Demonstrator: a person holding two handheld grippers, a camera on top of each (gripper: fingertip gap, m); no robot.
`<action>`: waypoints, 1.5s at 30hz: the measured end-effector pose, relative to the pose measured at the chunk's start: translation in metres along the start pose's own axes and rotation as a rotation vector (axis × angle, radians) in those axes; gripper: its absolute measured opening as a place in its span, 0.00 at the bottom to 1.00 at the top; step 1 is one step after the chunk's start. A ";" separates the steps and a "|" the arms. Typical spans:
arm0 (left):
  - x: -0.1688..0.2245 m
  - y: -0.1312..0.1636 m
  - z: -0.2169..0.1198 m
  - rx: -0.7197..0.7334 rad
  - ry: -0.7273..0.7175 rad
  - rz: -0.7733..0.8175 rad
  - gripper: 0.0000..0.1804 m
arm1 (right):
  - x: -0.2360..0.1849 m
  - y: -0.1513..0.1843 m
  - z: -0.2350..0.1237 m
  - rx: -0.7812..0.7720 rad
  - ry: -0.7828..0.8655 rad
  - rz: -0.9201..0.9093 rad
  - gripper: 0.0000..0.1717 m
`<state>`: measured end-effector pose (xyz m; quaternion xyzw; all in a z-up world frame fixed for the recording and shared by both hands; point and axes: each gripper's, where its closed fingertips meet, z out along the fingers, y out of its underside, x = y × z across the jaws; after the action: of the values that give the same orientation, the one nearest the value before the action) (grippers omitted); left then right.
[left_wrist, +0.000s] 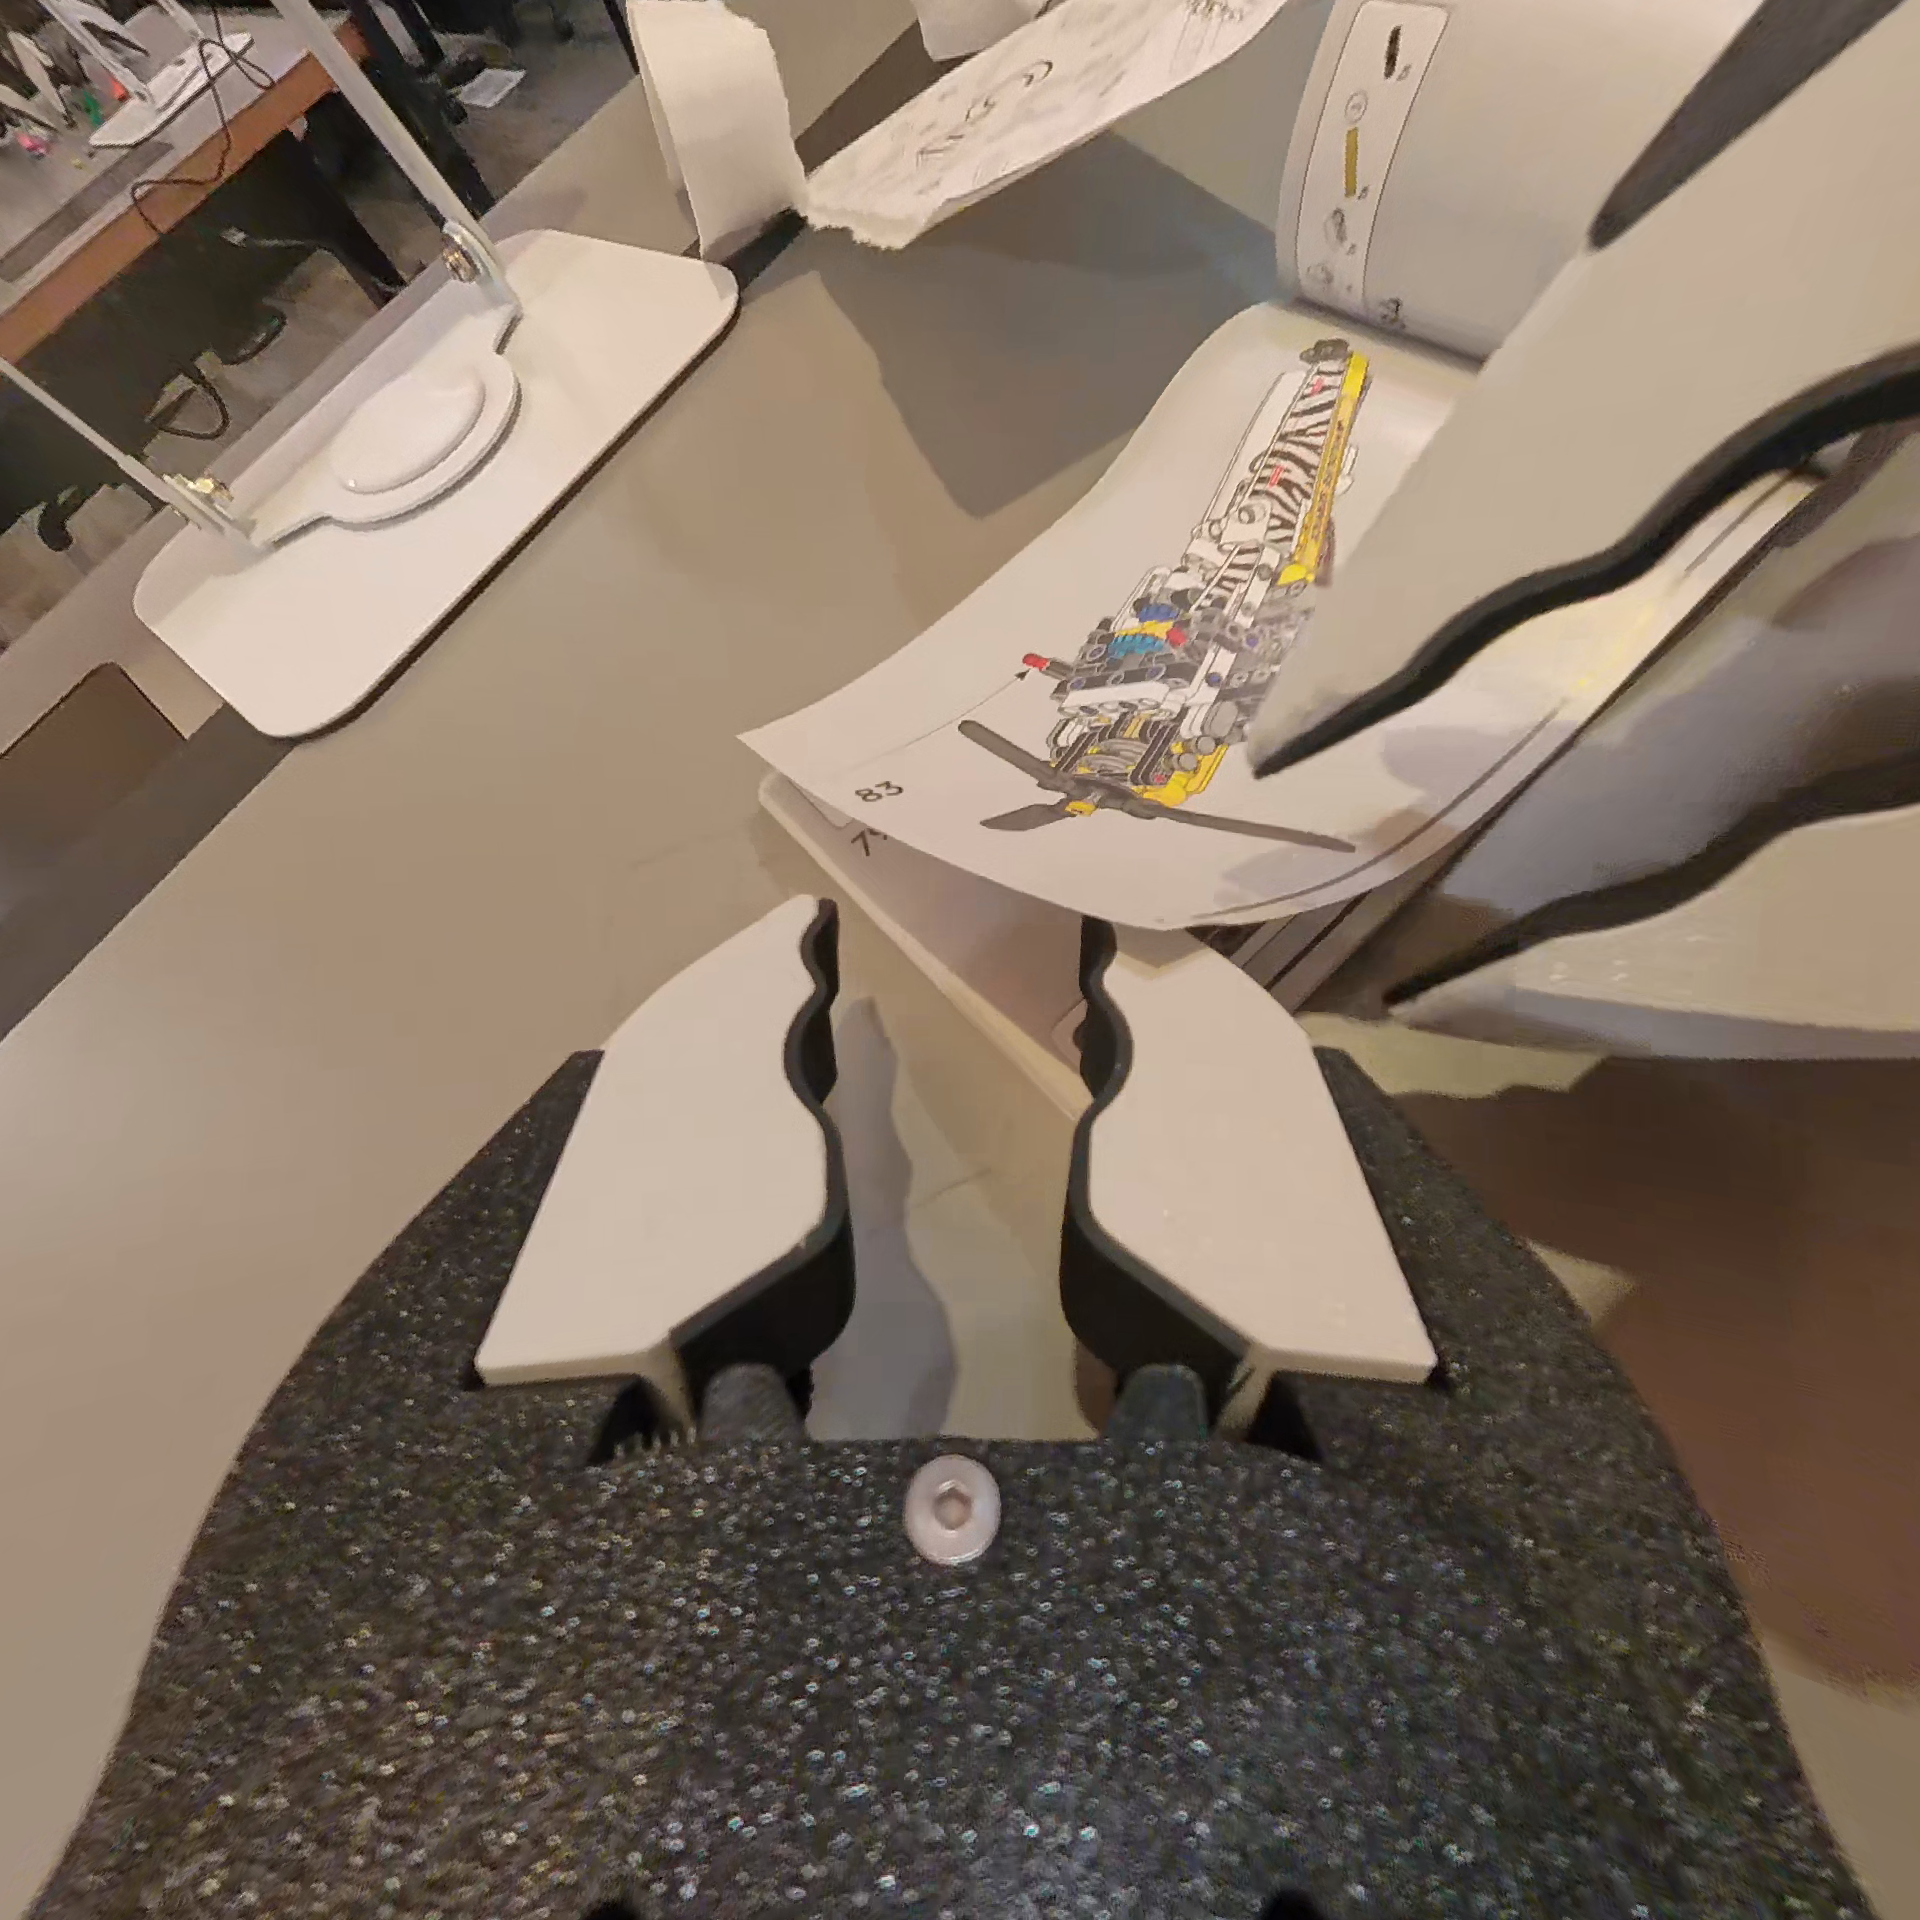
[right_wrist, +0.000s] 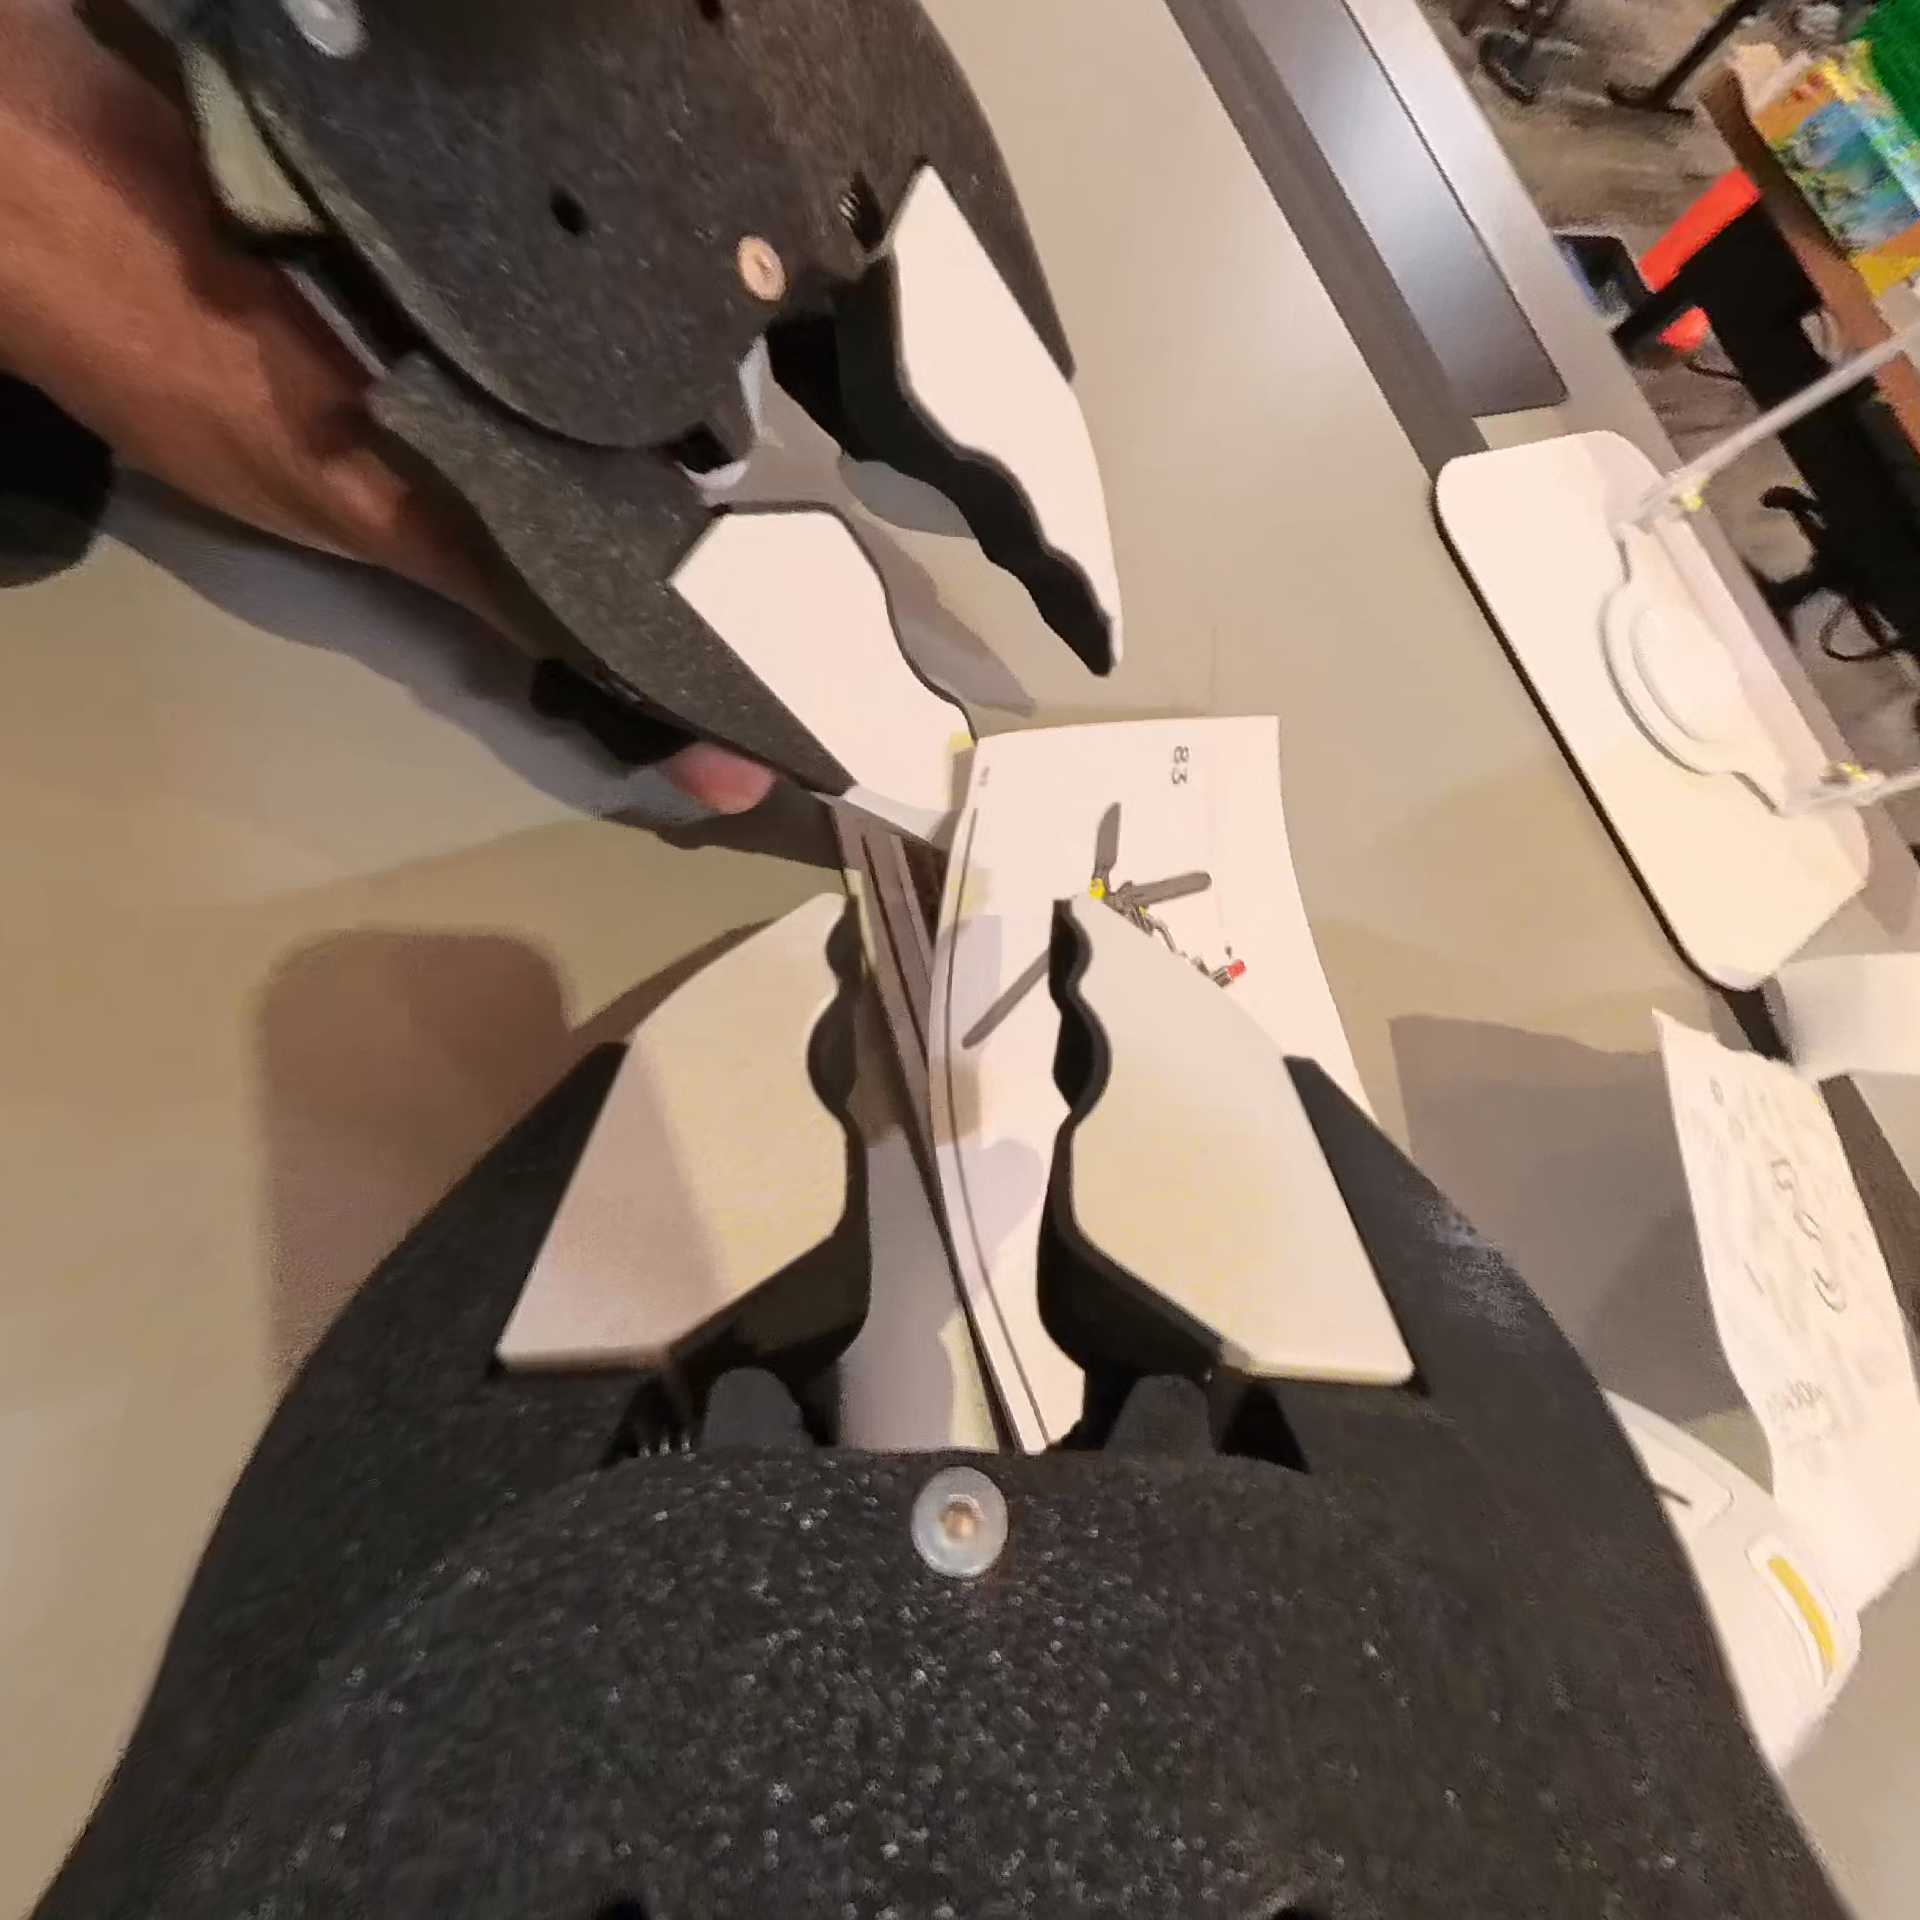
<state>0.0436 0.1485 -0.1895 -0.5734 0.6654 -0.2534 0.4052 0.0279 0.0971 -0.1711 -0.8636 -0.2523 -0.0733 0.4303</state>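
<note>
An open instruction booklet lies on the grey table (left_wrist: 436, 935). Its top page (left_wrist: 1039, 748), printed with a yellow and white model, curls upward. My left gripper (left_wrist: 961, 925) is open, with the booklet's lower pages (left_wrist: 966, 1029) lying between its spread fingers. My right gripper (right_wrist: 951, 914) is open; the curled page (right_wrist: 1174, 831) stands on edge between its pads without being pressed. In the left wrist view the right gripper (left_wrist: 1335, 878) reaches in from the right, one finger above the page edge and one below. In the right wrist view the left gripper (right_wrist: 1029, 696), held by a hand, is open at the booklet's far corner.
A white flat stand base with thin metal arms (left_wrist: 416, 468) sits on the table, also in the right wrist view (right_wrist: 1621, 675). Loose sheets with line drawings (left_wrist: 987, 135) and a curled white sheet with a yellow mark (left_wrist: 1382, 156) lie beyond the booklet. A brown desk (left_wrist: 156, 156) stands behind.
</note>
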 end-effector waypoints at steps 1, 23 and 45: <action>0.001 -0.002 0.000 0.010 0.003 -0.004 0.26 | 0.001 0.002 0.002 -0.012 0.025 0.001 0.20; 0.027 -0.025 -0.008 0.098 0.062 -0.040 0.26 | 0.095 0.074 -0.149 0.082 0.719 0.357 0.00; 0.104 -0.102 0.063 0.096 0.221 0.014 0.26 | 0.045 0.154 -0.178 -0.159 0.612 0.165 0.16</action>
<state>0.1508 0.0345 -0.1678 -0.5174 0.6970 -0.3438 0.3582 0.1596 -0.1017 -0.1539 -0.8498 -0.0339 -0.3140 0.4220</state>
